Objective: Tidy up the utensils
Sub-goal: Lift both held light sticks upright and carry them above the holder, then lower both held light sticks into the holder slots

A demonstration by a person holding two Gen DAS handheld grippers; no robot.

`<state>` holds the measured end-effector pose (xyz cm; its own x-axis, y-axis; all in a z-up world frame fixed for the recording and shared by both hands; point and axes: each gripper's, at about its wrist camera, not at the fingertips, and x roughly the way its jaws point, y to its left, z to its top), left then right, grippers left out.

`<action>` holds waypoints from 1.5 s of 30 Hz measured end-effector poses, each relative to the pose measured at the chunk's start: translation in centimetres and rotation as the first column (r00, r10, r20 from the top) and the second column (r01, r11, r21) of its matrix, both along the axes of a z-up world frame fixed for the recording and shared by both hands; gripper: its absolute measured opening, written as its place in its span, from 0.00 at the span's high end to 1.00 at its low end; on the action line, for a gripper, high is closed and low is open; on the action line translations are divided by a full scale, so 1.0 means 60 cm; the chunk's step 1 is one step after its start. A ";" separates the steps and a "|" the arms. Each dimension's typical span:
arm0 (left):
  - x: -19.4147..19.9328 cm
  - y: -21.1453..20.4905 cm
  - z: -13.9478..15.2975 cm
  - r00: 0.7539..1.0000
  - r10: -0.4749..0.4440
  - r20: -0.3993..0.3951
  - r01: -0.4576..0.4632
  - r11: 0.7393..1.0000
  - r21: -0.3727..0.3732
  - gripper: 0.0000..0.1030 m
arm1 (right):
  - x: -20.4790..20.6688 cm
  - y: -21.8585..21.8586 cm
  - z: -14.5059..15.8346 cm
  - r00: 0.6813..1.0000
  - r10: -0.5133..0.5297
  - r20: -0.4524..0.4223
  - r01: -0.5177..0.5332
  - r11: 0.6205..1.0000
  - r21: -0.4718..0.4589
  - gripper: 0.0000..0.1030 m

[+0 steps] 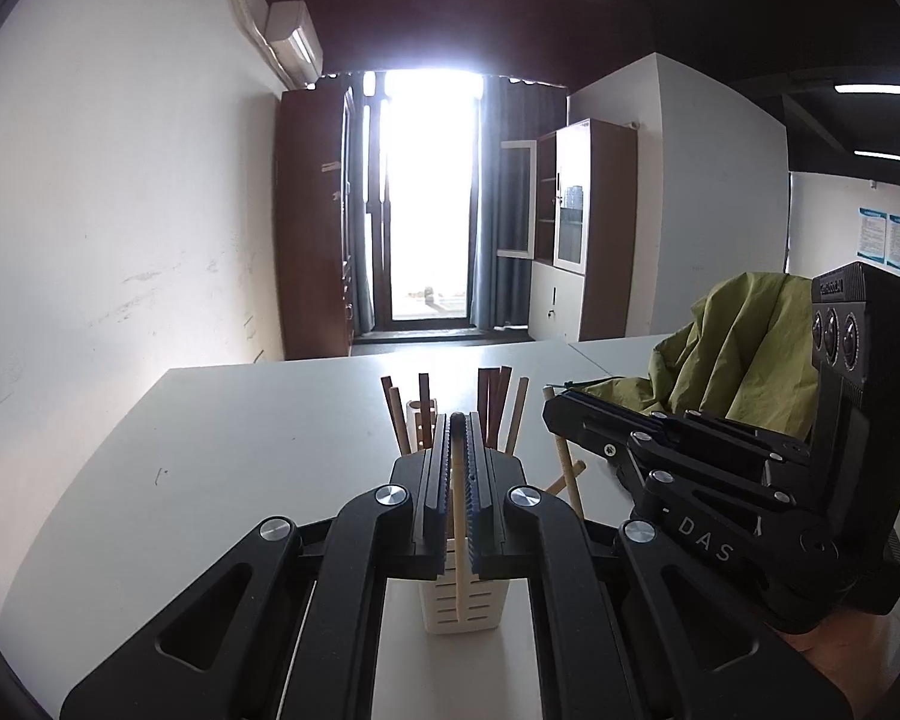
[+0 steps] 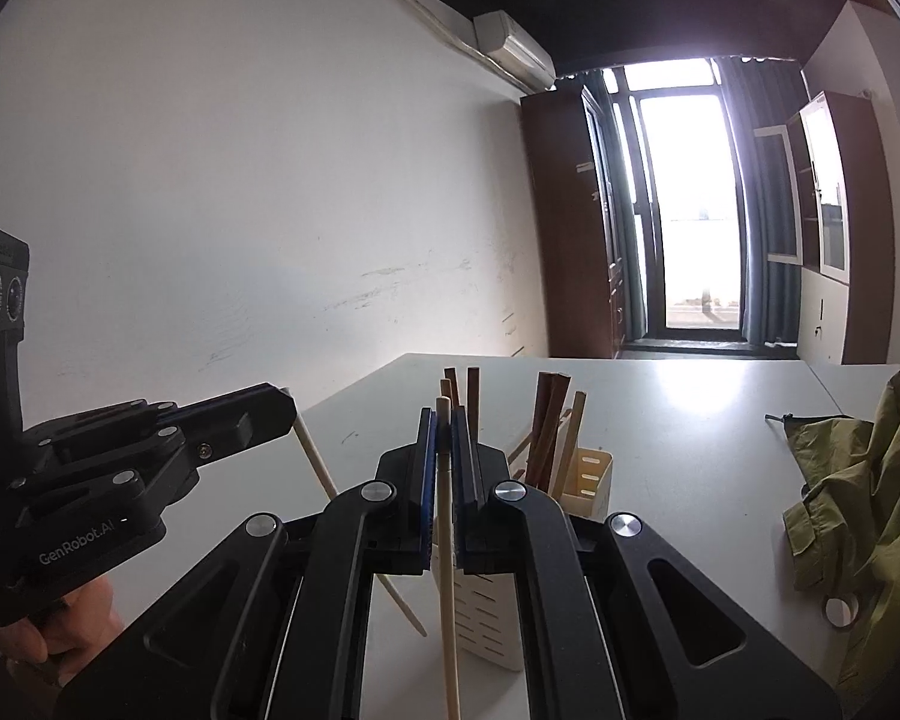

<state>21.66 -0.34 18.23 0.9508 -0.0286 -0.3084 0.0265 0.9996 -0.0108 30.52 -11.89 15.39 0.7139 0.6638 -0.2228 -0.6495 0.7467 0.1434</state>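
My left gripper is shut on a pale wooden chopstick, which hangs down in front of the white slotted utensil holder. Several brown and pale chopsticks stand upright in that holder. My right gripper is shut on another pale chopstick, held above the holder; brown chopsticks stick up from it. In each view the other gripper shows at the side, the right one and the left one, each with its slanted pale stick.
The holder stands on a white table beside a white wall. A crumpled green jacket lies on the table's right part, with a small tape roll near it. Cabinets and a bright glass door stand beyond the table.
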 end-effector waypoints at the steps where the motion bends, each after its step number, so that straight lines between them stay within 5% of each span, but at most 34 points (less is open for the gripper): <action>1: -0.004 0.000 0.005 1.000 0.001 0.018 -0.001 1.000 -0.002 0.96 | 0.002 -0.002 0.004 1.000 -0.002 0.009 0.002 1.000 0.017 0.95; 22: -0.001 0.011 0.048 0.982 0.004 0.186 -0.002 1.000 -0.010 0.96 | 0.055 -0.015 0.041 0.987 -0.018 0.161 -0.016 0.978 0.206 0.95; 30: 0.032 0.013 0.038 0.984 0.002 0.176 -0.001 1.000 -0.003 0.96 | 0.080 -0.014 0.040 0.966 -0.053 0.252 -0.023 0.956 0.291 0.95; 45: 0.103 0.040 -0.024 0.999 0.001 0.032 0.000 0.999 -0.046 0.96 | 0.104 -0.004 -0.016 0.974 -0.043 0.223 -0.016 0.966 0.259 0.95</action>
